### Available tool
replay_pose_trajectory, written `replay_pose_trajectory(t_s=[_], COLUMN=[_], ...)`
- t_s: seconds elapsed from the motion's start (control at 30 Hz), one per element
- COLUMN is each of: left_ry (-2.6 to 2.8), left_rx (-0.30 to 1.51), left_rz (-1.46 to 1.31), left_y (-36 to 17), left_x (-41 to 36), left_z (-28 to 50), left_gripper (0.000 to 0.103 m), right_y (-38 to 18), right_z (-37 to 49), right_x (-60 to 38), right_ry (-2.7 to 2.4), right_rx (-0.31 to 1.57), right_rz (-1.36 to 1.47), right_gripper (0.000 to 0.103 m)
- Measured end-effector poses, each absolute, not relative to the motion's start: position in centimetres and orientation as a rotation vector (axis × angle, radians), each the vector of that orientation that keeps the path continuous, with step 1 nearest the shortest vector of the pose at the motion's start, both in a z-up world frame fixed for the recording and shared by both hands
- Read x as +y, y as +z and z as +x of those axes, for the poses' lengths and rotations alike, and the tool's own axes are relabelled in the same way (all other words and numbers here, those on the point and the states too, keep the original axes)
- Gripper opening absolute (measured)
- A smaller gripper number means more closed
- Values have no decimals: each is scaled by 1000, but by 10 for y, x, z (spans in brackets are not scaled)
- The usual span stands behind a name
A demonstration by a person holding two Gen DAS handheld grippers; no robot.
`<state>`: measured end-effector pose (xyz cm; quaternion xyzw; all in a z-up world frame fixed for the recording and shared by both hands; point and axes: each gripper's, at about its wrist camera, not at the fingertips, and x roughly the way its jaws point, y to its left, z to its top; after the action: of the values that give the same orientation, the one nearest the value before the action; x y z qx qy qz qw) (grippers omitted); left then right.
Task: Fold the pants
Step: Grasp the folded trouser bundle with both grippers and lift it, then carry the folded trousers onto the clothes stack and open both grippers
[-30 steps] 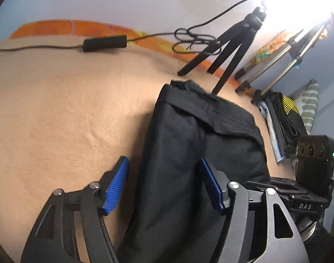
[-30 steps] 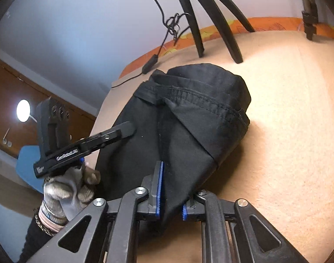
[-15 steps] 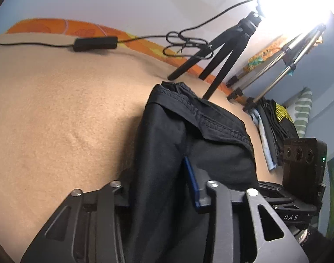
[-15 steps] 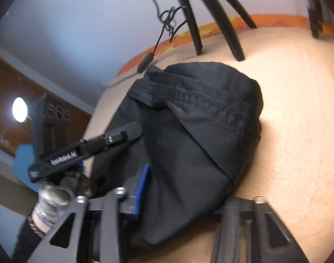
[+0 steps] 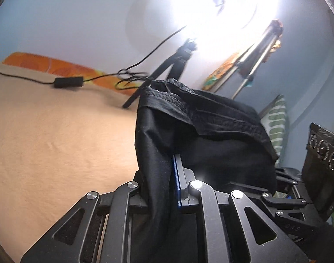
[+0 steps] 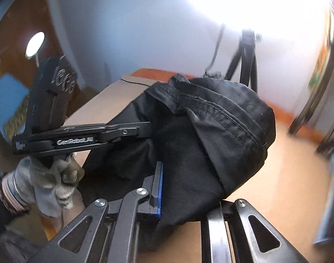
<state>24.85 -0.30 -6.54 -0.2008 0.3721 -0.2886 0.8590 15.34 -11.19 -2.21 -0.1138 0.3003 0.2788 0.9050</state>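
Observation:
Folded black pants (image 5: pixel 202 131) hang lifted above the tan blanket-covered bed (image 5: pixel 57 135). My left gripper (image 5: pixel 167 168) is shut on the left edge of the bundle, its blue pads pinching the cloth. In the right wrist view the pants (image 6: pixel 210 135) drape between the jaws of my right gripper (image 6: pixel 188 188). One blue pad shows at the left and the other finger is hidden under the cloth, with a thick wad of cloth between them. The left gripper (image 6: pixel 131 131) also shows there from the side, held by a gloved hand (image 6: pixel 55 175).
A black tripod (image 5: pixel 167 70) and a cable with an inline box (image 5: pixel 68 82) sit at the bed's far edge. Light stands (image 5: pixel 252 65) and a striped pillow (image 5: pixel 276 122) are at the right. A bright lamp glares above. A wooden door (image 6: pixel 11 50) is at the left.
Both grippers have lifted the pants off the bed and tilted upward. The left gripper closed on the cloth from open. The right gripper's jaws stand wider than a second ago.

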Motion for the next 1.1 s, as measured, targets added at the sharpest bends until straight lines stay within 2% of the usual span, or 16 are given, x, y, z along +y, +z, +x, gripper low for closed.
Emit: replay_pose_trajectory(t_s=[0.37, 0.7, 1.1], left_ry=[-664, -702, -713], left_rx=[661, 576, 469], left_rz=[-426, -547, -496], left_y=[-15, -1, 47], left_x=[-65, -134, -209], left_z=[222, 217, 220], left_gripper=[13, 13, 13], right_y=[34, 66, 105], right_z=[95, 74, 82], right_x=[-156, -231, -316], right_ry=[501, 463, 451], right_rx=[498, 457, 395], right_rz=[-394, -440, -511], right_gripper=[9, 9, 9])
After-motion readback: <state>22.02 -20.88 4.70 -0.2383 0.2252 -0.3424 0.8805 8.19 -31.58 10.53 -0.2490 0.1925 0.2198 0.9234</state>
